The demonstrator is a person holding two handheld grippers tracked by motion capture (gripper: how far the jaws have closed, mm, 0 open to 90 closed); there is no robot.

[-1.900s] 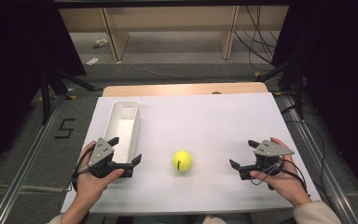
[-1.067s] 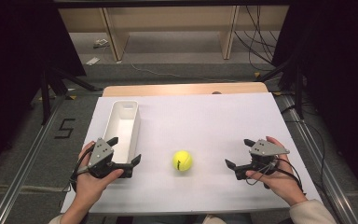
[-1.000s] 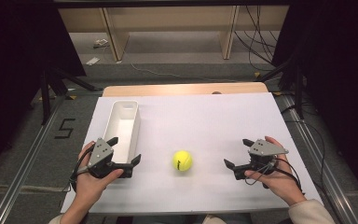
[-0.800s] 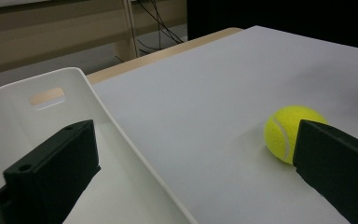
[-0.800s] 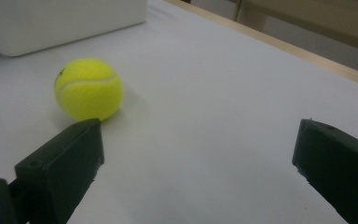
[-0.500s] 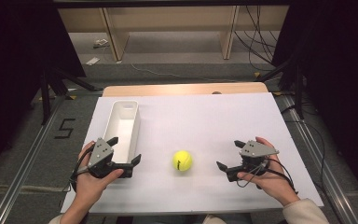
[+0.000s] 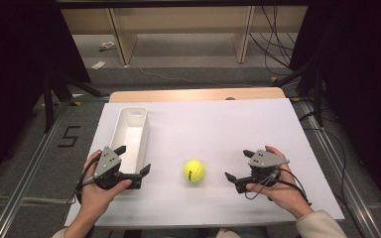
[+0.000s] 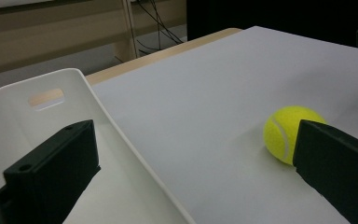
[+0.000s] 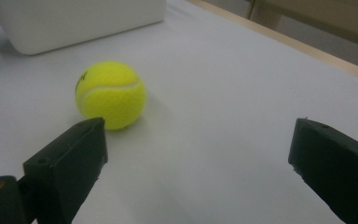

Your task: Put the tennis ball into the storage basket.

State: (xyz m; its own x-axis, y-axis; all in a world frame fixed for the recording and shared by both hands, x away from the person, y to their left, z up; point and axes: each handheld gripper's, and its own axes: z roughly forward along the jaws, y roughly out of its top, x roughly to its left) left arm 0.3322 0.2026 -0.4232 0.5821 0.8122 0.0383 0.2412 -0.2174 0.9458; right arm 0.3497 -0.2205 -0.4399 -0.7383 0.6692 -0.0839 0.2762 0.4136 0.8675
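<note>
The ball (image 7: 194, 170) is showing fuzzy yellow felt; the bin (image 7: 131, 133) is looking like smooth white plastic; the bench (image 7: 218, 124) is wearing a matt white sheet; the fingers (image 9: 70, 165) are looking matt black.

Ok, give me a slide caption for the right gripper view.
Open right gripper approaching a yellow tennis ball on the white table.

This looks like a lab or recording studio set up for handling trials. A white-covered table (image 7: 258, 124) stands on a grey carpeted floor (image 7: 25, 168) with metal rails (image 7: 22, 183) beside it. Black curtains (image 7: 10, 44) hang at both sides, on stands. Beyond the table are bare wooden shelving (image 7: 178, 25), loose cables (image 7: 273, 34) and a taped figure 5 (image 7: 69, 136) on the floor.
</note>
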